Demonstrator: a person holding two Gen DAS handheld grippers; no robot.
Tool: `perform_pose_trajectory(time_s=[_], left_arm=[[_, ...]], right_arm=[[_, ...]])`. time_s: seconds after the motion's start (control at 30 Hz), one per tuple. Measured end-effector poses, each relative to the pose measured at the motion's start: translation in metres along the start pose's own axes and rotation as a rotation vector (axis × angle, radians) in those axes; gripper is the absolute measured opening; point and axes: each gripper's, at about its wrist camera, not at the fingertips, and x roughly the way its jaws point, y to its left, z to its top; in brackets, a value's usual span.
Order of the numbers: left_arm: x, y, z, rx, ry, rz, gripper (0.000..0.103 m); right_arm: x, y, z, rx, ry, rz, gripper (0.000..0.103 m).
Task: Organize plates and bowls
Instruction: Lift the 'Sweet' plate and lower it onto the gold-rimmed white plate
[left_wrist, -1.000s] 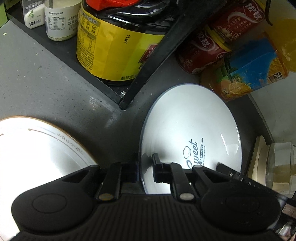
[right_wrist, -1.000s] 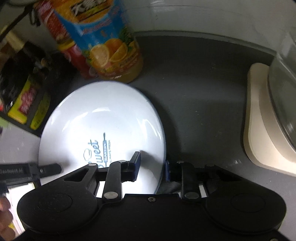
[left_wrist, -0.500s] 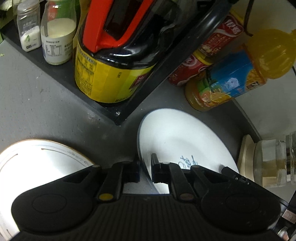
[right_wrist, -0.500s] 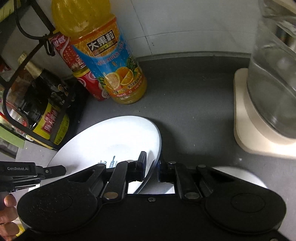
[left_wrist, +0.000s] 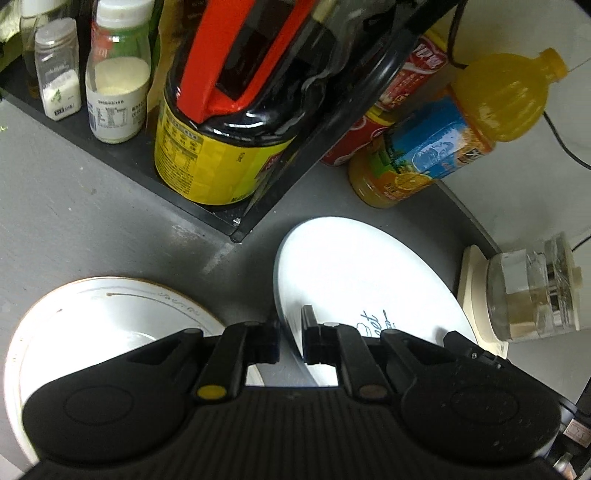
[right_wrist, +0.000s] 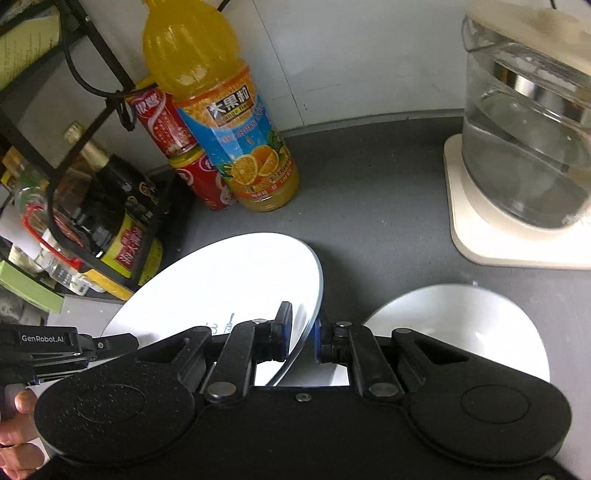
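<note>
White china with blue lettering, the plate (left_wrist: 354, 273) is hanging tilted over the grey counter (left_wrist: 74, 206), held by both grippers at opposite edges. The left gripper (left_wrist: 290, 338) is pinching the plate's near left rim, its two fingers almost together with the rim running between them. The right gripper (right_wrist: 301, 334) is clamping the plate (right_wrist: 229, 280) by its right edge, one finger (right_wrist: 282, 328) lying on the upper face and the other under the rim, the jaws narrowed onto the china. In the right wrist view the left gripper (right_wrist: 122, 341) is showing at the plate's far left side, with the person's hand (right_wrist: 16, 428) behind it.

A second plate (left_wrist: 107, 317), white with a thin gold rim, is sitting flat on the counter just left of the held one. A white bowl or dish (right_wrist: 465, 325) is sitting on the counter just right of the right gripper, partly hidden by it; whether it is touching the held plate cannot be told.

Behind the plate, an orange juice bottle (right_wrist: 229, 122) is standing beside stacked red cans (right_wrist: 199, 177). A black wire rack (left_wrist: 207, 214) is holding a big dark sauce bottle (left_wrist: 236, 110) with a yellow label and two small jars (left_wrist: 118, 74). A glass kettle (right_wrist: 528, 147) is sitting on a cream base (right_wrist: 476, 243) at the right.
</note>
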Motion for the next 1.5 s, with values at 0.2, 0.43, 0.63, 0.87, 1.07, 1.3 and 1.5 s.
perform_pose_trajectory(time_s=[0.2, 0.43, 0.63, 0.87, 1.07, 1.3, 1.5], left_arm=[[-0.019, 0.01, -0.001, 0.022, -0.005, -0.014, 0.009], [-0.04, 0.025, -0.001, 0.041, -0.009, -0.03, 0.009], [-0.056, 0.043, -0.005, 0.059, -0.009, -0.033, 0.009], [-0.071, 0.069, -0.011, 0.073, -0.006, -0.038, 0.009], [-0.082, 0.089, -0.018, 0.08, -0.006, -0.034, 0.009], [-0.093, 0.113, -0.022, 0.065, -0.013, -0.034, 0.009], [-0.093, 0.129, -0.03, 0.045, 0.001, -0.025, 0.009]], right_arm=[[-0.011, 0.021, -0.014, 0.004, -0.029, -0.008, 0.012], [-0.027, 0.04, -0.035, 0.027, -0.06, -0.009, 0.012], [-0.033, 0.059, -0.051, 0.04, -0.07, -0.013, 0.012], [-0.038, 0.083, -0.073, 0.049, -0.082, -0.017, 0.012], [-0.037, 0.096, -0.093, 0.052, -0.091, -0.013, 0.012], [-0.033, 0.111, -0.108, 0.037, -0.075, -0.002, 0.012], [-0.027, 0.118, -0.121, 0.019, -0.052, -0.006, 0.012]])
